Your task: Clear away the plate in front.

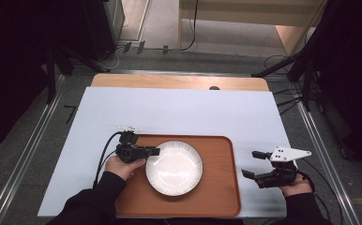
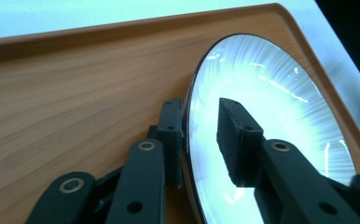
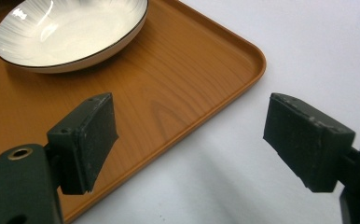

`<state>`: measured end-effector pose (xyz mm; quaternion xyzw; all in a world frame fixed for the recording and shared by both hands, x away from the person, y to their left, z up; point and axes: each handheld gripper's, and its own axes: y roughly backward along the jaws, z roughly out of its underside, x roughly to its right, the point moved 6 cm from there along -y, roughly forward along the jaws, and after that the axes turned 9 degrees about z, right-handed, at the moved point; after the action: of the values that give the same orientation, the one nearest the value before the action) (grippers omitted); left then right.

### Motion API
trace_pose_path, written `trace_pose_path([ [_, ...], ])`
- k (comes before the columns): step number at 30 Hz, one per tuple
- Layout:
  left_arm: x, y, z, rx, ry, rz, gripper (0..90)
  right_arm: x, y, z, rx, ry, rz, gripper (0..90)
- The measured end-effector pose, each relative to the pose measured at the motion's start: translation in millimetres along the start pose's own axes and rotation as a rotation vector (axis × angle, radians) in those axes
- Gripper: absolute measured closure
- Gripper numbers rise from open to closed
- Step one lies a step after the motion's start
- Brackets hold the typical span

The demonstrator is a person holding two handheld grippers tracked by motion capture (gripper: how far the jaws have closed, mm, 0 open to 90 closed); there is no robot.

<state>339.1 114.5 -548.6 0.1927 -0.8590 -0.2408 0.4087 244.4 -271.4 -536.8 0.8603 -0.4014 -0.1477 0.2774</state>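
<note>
- The round white glazed plate with a thin dark rim [image 1: 174, 167] lies in the middle of the rectangular wood-grain orange tray [image 1: 216, 197].
- It looks stiff, glossy, likely slippery and breakable; the rim is the natural hold.
- The left gripper [image 2: 199, 140] straddles the plate's near-left rim, one jaw outside, one inside; whether it pinches yet is unclear.
- The right gripper [image 3: 190, 142] hangs spread off the tray's right edge.
- The tray rests on a pale blue sheet [image 1: 179, 112] over a wooden table [image 1: 179, 82]; beyond are grey floor and dark stands.

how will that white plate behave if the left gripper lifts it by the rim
The plate looks rigid and glazed, so probably slippery between the left gripper's jaws, which straddle its rim. Held at one edge, it would likely sag or pivot. It looks ceramic, so a drop onto the tray might chip it.
</note>
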Motion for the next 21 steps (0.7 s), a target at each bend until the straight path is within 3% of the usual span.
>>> trace_pose_path([
  [7,4.8,9.6,-6.2,0.024,-0.010,0.034,60.3,-0.6,-0.5,0.4,-0.004,-0.001,-0.003,17.9],
  [13,6.8,12.3,-5.2,-0.002,-0.010,0.077,49.8,-0.8,-0.6,0.5,-0.007,0.001,-0.002,17.9],
  [21,10.9,14.9,-2.2,-0.075,-0.093,0.028,41.4,-0.8,-0.8,0.7,-0.008,0.006,-0.001,17.9],
])
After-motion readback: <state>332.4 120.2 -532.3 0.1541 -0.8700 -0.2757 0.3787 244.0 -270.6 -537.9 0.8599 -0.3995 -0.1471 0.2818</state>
